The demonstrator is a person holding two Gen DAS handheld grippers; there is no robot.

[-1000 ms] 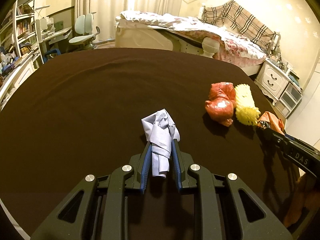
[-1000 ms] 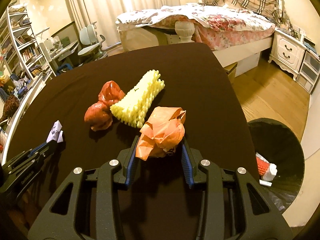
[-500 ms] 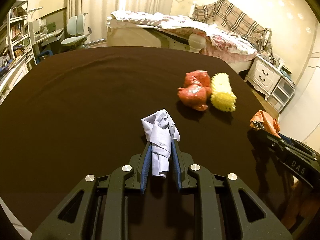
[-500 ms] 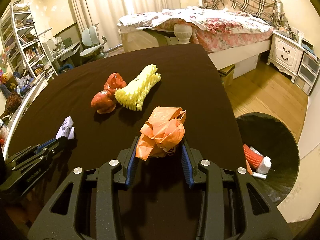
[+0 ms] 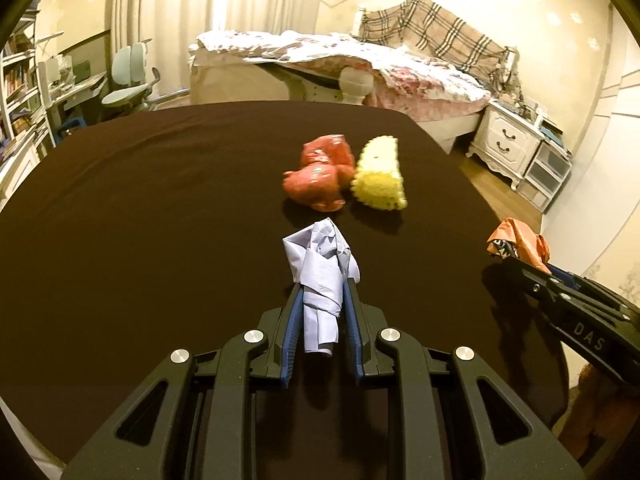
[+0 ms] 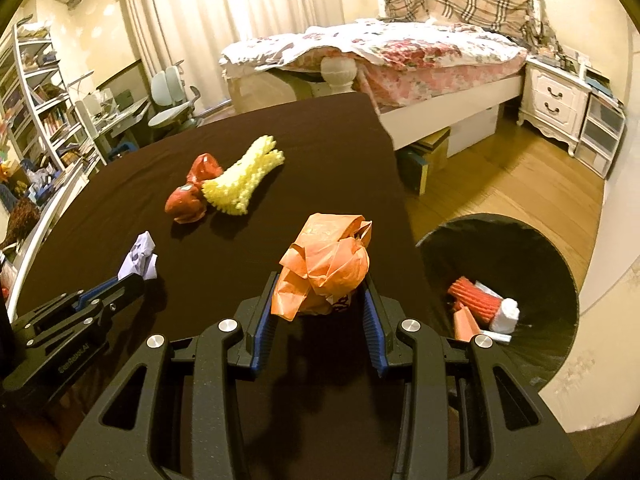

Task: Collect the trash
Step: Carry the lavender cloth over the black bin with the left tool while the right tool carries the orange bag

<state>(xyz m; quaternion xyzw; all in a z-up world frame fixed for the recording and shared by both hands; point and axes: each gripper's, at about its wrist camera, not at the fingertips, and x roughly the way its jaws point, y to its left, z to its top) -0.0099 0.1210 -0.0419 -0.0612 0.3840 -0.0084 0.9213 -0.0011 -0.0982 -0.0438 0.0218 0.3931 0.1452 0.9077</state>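
Since a second ago, both our grippers have swung toward the right side of the dark brown cloth-covered table (image 6: 328, 148): the round black trash bin (image 6: 560, 272) on the wooden floor now shows far more of its opening in the right wrist view, and the red and yellow pieces have slid toward the centre of the left wrist view.

Our left gripper (image 5: 322, 312) is clamped on a crumpled pale blue paper wad (image 5: 320, 264), which sticks up and forward from between its blue-padded fingers (image 5: 291, 328). Our right gripper (image 6: 318, 312) is closed around a crumpled orange plastic bag (image 6: 324, 264), held above the table near its right edge (just beside the bin, not yet over it). In the left wrist view that gripper and its orange load appear at the far right (image 5: 516, 244).

Inside the bin lie a red ribbed wrapper with a white end (image 6: 480, 300) and some smaller scraps. On the table, well ahead of both grippers, a crumpled red plastic bag (image 5: 320, 176) lies touching a yellow bumpy foam piece (image 5: 380, 176); both look slightly blurred in the left view.
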